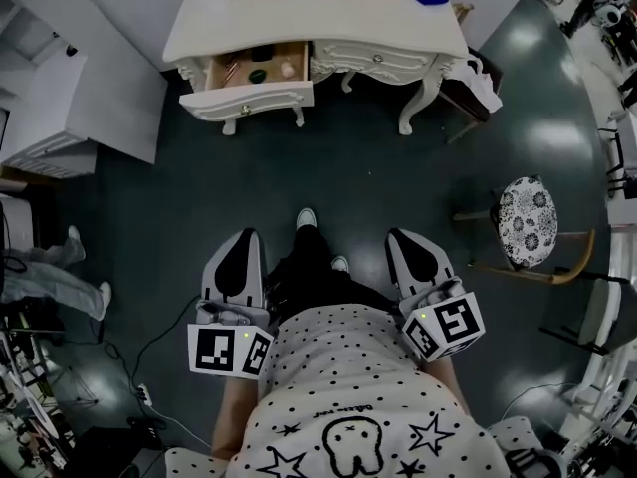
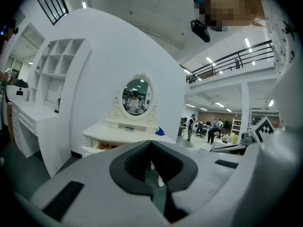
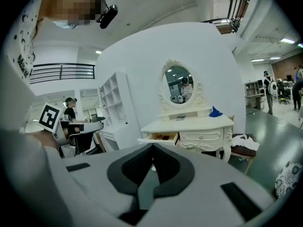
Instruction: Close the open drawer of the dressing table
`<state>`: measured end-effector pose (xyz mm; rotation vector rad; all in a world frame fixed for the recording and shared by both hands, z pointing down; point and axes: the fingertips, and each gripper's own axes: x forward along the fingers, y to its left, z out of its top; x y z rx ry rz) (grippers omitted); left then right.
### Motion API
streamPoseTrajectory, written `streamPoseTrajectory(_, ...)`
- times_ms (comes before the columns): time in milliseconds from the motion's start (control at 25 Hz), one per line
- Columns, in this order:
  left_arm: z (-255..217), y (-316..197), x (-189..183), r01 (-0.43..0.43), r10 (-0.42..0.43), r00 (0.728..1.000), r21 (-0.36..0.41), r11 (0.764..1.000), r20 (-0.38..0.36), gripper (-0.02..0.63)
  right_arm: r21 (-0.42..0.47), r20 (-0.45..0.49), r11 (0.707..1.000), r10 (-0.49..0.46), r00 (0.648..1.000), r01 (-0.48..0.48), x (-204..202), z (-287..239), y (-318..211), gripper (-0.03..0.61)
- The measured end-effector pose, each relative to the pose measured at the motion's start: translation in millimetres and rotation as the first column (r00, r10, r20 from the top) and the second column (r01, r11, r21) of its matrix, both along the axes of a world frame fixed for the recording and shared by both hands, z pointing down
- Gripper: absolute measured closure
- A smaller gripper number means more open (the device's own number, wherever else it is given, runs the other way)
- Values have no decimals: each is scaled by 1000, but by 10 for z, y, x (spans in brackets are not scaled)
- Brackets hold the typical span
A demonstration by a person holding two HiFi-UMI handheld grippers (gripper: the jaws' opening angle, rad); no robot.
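Dark floor (image 1: 358, 167) is taking up most of the head view. The person is standing well back from the furniture. The white dressing table (image 1: 328, 23) is sitting at the top of the view against the wall, with a white shelf unit (image 1: 80, 78) to its left and a patterned stool (image 1: 525, 207) off to the right, well apart.

The open drawer (image 1: 249, 98) is the table's left one. It is sticking out toward the person with small items lying inside it, too small to name. The neighbouring drawer (image 1: 376, 60) is sitting flush.

The left gripper (image 1: 239, 252) and right gripper (image 1: 410, 252) are hanging low at either side of the person's legs, both pointing toward the table and nowhere near it. Both claws are pressed together with nothing between them, which their own views confirm.

The step in hand looks like the approach, and the closing push is not yet started. Closed tips are fine for pushing, so there is no need to grip. The left gripper is lining up best with the drawer.

- Aim for the middle of the drawer front, by the knob (image 1: 246, 110).
- Push straight along the runners, because an off-centre shove could skew or jam the drawer.
- Go steadily until the front is sitting level with its neighbour.
- Keep the other gripper clear of the table leg.
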<state>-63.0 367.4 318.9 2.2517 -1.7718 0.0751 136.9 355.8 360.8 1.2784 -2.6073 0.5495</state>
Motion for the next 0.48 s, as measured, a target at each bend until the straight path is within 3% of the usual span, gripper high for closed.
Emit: streamPoseTrajectory(480, -137, -1341, -964, 13, -14, 1000, 12, 1000, 25, 601, 4, -18, 1000, 27, 999, -27, -734, -199, -1260, 569)
